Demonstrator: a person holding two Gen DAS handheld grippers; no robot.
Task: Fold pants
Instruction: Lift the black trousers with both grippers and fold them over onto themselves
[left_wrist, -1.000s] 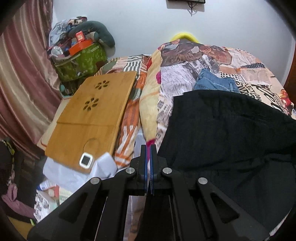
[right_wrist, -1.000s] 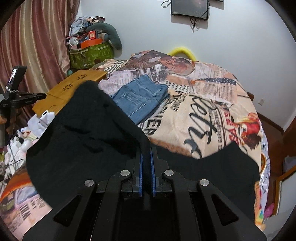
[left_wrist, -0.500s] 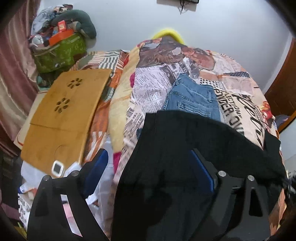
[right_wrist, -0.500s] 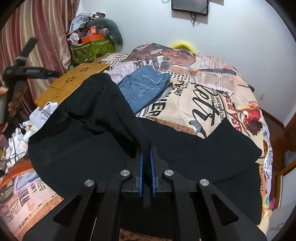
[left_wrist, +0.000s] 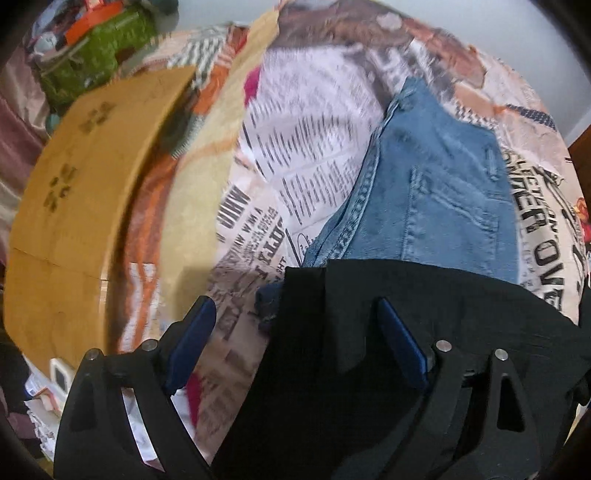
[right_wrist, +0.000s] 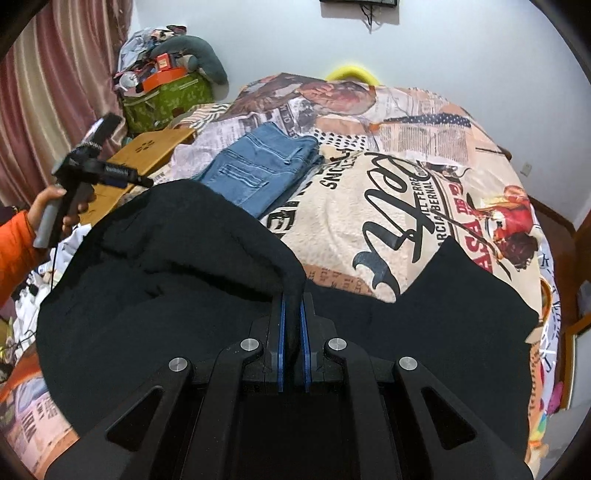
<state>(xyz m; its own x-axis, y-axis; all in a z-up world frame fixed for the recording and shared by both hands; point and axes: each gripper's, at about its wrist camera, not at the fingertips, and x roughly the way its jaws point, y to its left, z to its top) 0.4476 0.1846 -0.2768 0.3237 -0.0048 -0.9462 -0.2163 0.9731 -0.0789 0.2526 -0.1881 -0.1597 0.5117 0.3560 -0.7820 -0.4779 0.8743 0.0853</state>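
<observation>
Right wrist view: we see a bed with black pants spread across its near edge, beside folded jeans. Our right gripper pinches a raised pants fold. Our left gripper hangs wide, empty, above the pants.

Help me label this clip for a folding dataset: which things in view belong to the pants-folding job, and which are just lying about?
Part of the job:
black pants
right gripper, shut on them
left gripper, open

Just lying about:
folded blue jeans
wooden lap desk
green bag
printed bedspread, only the work surface
</observation>
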